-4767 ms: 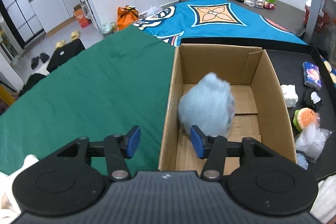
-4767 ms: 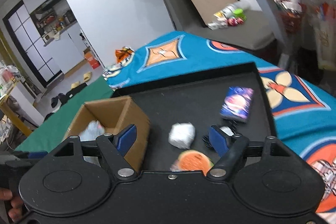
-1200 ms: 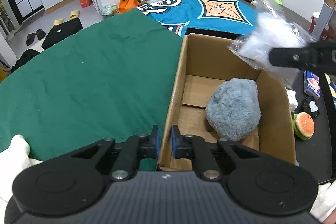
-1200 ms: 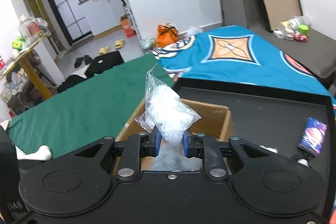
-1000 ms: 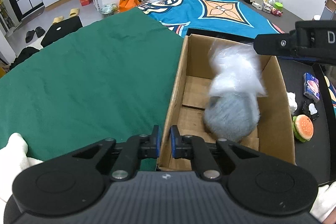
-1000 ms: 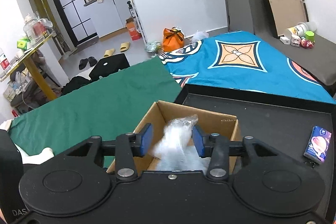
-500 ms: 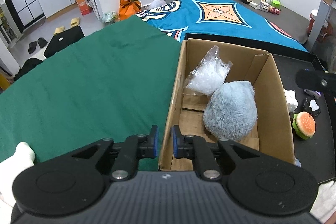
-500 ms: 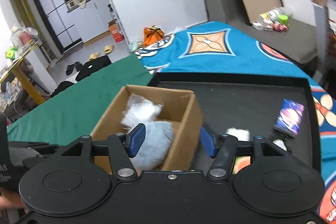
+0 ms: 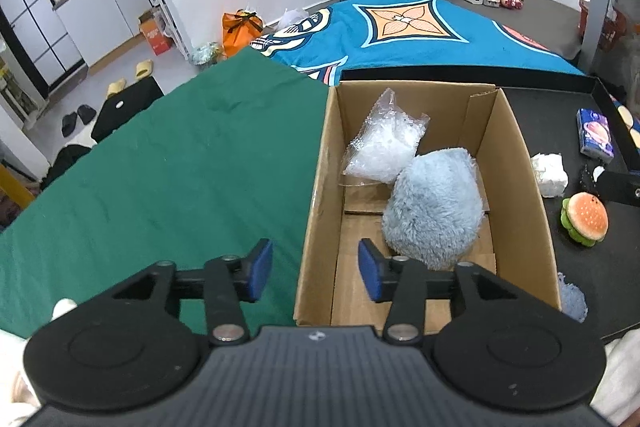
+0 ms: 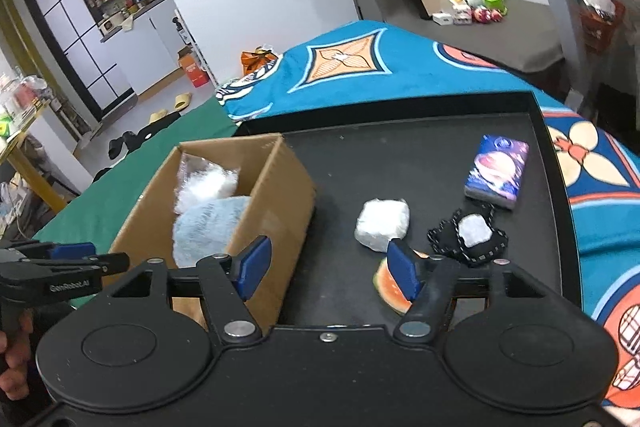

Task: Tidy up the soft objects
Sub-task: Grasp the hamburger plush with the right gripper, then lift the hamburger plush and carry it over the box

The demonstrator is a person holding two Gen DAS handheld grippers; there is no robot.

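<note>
My left gripper [image 9: 316,270] is level, pointing forward, jaws spread wide, nothing between the blue pads [image 9: 259,269]. In the right wrist view its fingers reach in from the left edge, and the bare hand [image 10: 12,355] gripping its handle shows at lower left. My right gripper [image 10: 326,269] is held higher, tipped slightly down, jaws equally wide apart and holding nothing. The two grippers are well apart.

Cardboard box [image 10: 276,195] holding plastic bag [image 10: 206,185], fluffy blue toy [image 10: 206,229], right hand-held gripper [image 10: 327,269] spread wide
</note>
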